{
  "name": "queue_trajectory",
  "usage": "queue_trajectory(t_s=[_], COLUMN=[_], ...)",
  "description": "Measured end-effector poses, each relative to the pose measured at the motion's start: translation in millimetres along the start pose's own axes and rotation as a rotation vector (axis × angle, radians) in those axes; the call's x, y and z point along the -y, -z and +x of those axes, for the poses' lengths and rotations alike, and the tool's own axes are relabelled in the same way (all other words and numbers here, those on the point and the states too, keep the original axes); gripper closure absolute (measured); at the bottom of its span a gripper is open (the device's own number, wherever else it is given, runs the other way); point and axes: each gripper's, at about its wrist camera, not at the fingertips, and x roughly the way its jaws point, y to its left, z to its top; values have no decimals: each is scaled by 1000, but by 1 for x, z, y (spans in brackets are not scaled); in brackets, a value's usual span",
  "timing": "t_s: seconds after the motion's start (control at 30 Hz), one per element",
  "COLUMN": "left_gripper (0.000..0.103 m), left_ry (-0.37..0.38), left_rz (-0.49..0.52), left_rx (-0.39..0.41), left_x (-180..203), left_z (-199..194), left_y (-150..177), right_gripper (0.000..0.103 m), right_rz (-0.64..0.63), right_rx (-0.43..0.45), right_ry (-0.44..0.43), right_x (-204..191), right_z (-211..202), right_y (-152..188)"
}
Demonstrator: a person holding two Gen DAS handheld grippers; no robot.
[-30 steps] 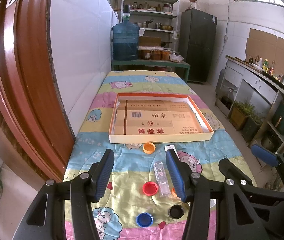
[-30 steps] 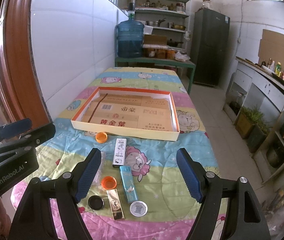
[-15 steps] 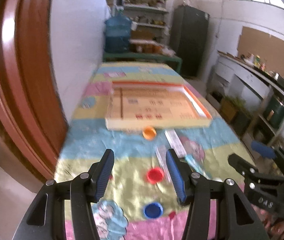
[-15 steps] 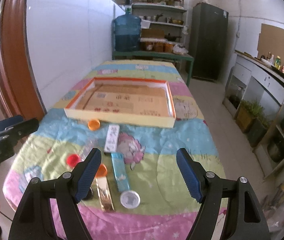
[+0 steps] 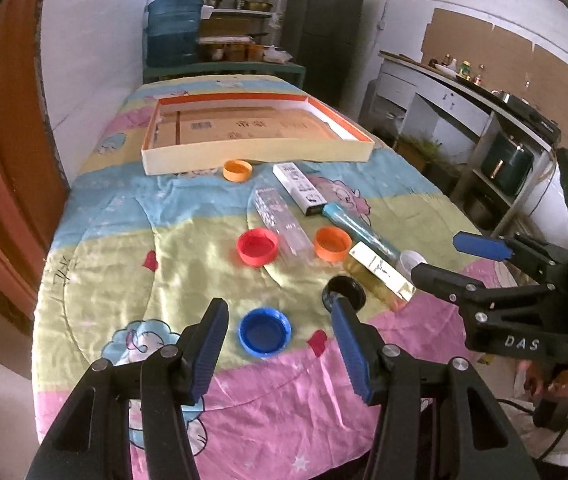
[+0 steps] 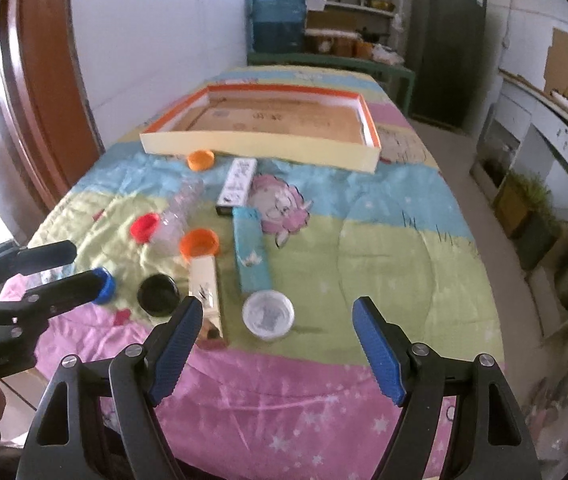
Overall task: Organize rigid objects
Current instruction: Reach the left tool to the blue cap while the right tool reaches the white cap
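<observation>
Centring the empty, spread left tongs (image 5: 280, 316) squarely over the blue cap (image 5: 264, 336) should grip cleanly, right tongs (image 6: 278, 316) waiting wide, empty.

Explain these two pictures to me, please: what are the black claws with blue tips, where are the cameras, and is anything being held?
No robot here: a person holds a hand tool in each hand, and each tool carries a wide-angle camera looking along its two blue-padded fingers. One picture comes from the left gripper, the other from the right gripper. Both stand open and hold nothing. Each view also catches the other tool at its edge. Below them a table under a cartoon quilt bears a shallow cardboard tray, bottle caps such as the blue cap and the black cap, a white lid and several slim boxes, including a teal box.
</observation>
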Motion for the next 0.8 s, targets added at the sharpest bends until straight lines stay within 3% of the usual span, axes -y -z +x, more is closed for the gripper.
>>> queue_trajectory(t_s=[0.27,0.37,0.57,0.8], left_gripper=[49,51,72,72], left_ry=[8,15,-23,-25], left_rz=[-21,-24,4,10], left_rx=[-49,-33,-5,5], left_x=[-9,-11,-10,-8], left_z=[20,21,23,26], left_y=[7,7,7,6], right_gripper=[24,27,30,55], right_rz=[-5,-2,-17,-82], right_rx=[-25,-17,-9,-33], right_ry=[17,17,7,-10], right_x=[7,9,12,0], right_z=[8,6,4,22], right_y=[5,5,7,7])
